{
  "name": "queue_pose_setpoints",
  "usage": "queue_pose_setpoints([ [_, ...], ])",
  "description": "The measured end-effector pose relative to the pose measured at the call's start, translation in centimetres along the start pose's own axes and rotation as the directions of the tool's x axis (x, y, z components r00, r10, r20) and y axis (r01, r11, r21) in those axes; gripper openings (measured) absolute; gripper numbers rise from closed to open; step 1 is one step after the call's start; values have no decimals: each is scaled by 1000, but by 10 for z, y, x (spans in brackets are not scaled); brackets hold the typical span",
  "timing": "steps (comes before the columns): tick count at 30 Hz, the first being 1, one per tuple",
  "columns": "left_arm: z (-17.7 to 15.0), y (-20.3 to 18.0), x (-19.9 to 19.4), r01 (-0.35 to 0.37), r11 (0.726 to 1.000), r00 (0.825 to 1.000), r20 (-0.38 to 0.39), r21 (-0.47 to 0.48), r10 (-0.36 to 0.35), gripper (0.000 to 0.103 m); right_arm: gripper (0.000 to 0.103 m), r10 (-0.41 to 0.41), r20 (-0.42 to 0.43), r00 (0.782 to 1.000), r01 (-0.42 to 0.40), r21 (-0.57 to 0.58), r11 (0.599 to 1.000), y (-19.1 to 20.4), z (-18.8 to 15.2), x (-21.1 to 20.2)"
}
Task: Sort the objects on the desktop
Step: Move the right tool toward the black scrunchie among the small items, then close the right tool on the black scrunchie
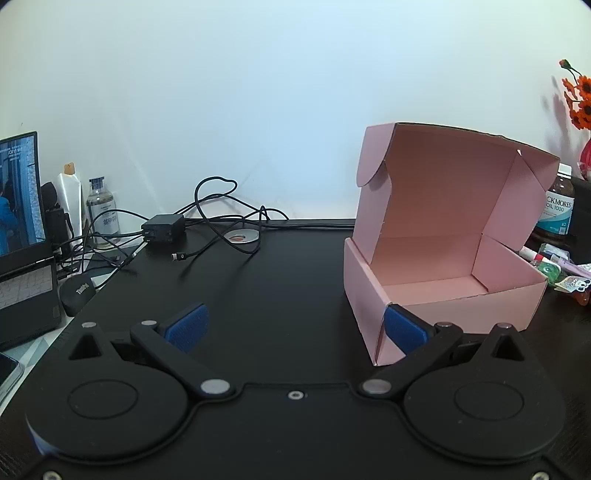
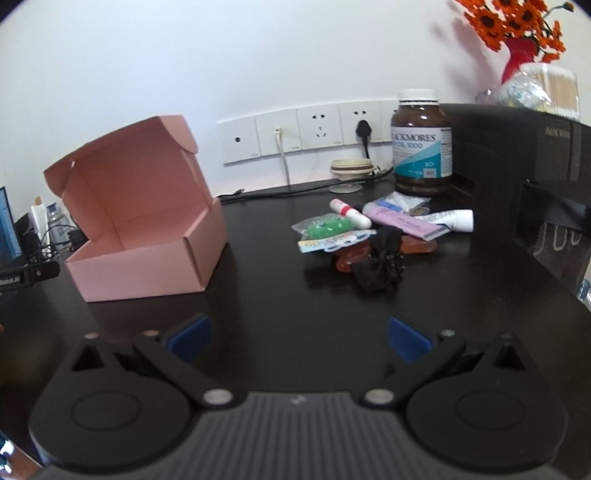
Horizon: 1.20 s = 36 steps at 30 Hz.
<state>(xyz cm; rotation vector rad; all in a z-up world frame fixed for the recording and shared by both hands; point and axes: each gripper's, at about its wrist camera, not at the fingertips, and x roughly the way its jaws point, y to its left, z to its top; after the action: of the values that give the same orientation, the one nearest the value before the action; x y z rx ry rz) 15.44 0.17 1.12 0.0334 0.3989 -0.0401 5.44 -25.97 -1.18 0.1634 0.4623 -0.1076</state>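
An empty pink cardboard box (image 1: 450,280) (image 2: 147,258) stands on the black desk with its lid raised. My left gripper (image 1: 295,328) is open just left of the box's near corner; its right blue pad (image 1: 404,328) is against that corner. A heap of small items lies right of the box: a black hair scrunchie (image 2: 380,262), a green toy in a clear bag (image 2: 325,227), a white and red tube (image 2: 351,214), a purple packet (image 2: 402,221) and orange pieces (image 2: 351,260). My right gripper (image 2: 297,338) is open, low over the desk, short of the scrunchie.
A brown supplement bottle (image 2: 421,144) (image 1: 559,206) stands behind the heap beside a black cabinet (image 2: 524,155). Orange flowers in a red vase (image 2: 517,33) stand on it. A laptop (image 1: 22,229), a black mouse (image 1: 77,291), a charger (image 1: 162,227) with tangled cables and a clear bottle (image 1: 101,210) sit at the left.
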Motion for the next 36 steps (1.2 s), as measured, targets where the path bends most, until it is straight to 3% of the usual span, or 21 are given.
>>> queue_pose_setpoints([
  [8,-1,3,0,3,1000,1000,-4,-16,-3,103,102,-75,0,997,75,-4,997,-15,-2,-14],
  [18,-1,6,1,5,1000,1000,-11,-30,-5,103,100,-78,-6,997,77,-103,992,-20,4,-6],
  [21,-1,6,1,6,999,1000,-12,-36,-6,103,90,-86,-13,996,83,-145,986,-18,12,5],
  [24,-1,8,2,5,999,1000,-16,-45,-6,103,77,-34,-112,993,26,-76,997,-25,19,20],
  [27,-1,9,2,8,998,1000,-16,-56,-9,103,69,-74,-133,988,58,-119,991,-23,25,26],
  [30,-1,10,2,11,998,1000,-19,-63,-12,103,68,-123,-138,983,95,-196,976,-20,28,32],
  [36,0,10,3,11,998,1000,-19,-67,-12,103,67,-148,-148,978,116,-207,971,-27,39,50],
])
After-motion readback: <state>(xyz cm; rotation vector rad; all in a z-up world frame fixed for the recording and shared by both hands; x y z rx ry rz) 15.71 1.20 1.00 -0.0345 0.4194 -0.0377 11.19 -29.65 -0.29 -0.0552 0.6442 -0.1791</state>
